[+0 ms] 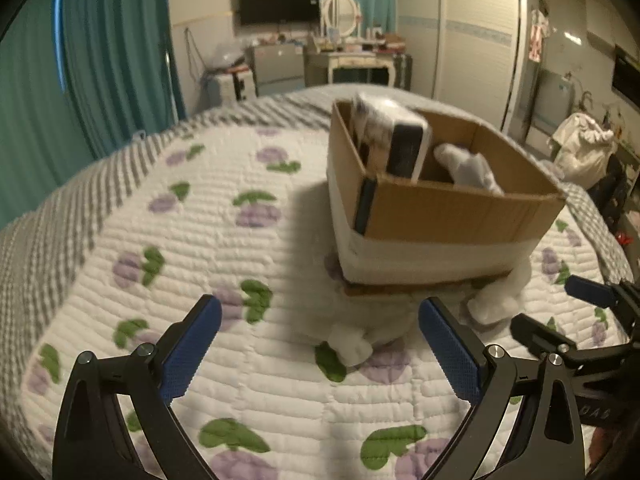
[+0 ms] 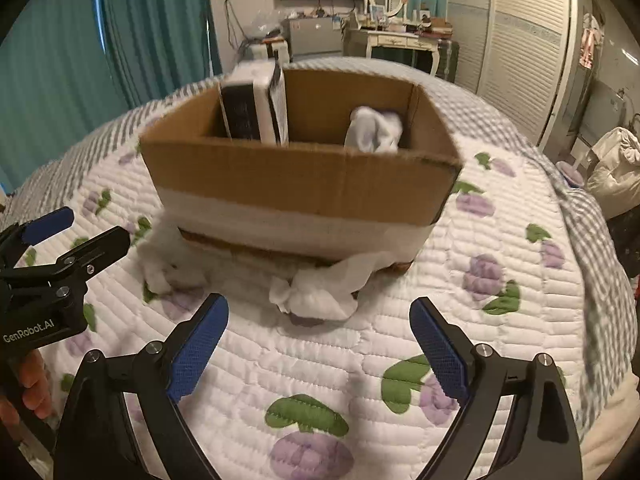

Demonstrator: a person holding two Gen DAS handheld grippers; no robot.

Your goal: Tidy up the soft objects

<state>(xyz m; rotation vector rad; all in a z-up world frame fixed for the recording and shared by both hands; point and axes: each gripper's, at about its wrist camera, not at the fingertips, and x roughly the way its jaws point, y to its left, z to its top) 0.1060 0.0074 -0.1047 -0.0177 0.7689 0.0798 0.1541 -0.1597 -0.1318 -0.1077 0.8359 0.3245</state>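
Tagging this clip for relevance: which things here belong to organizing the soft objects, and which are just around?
Job:
- cardboard box
- white soft item inside it
- white cloth at the box's base
- second white bundle
- left tongs, right tongs, both open

Background:
- quilt
- boxed pack standing in the box
- television
- curtains
- dressing table

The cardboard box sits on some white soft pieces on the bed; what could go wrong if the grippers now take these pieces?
1. The white soft pieces lie partly under the cardboard box; pulling them may drag or tip it.
2. A tall package leans at one end of the box, so a tilt could spill it.
3. The left gripper and right gripper, both open, are close side by side; they might collide.
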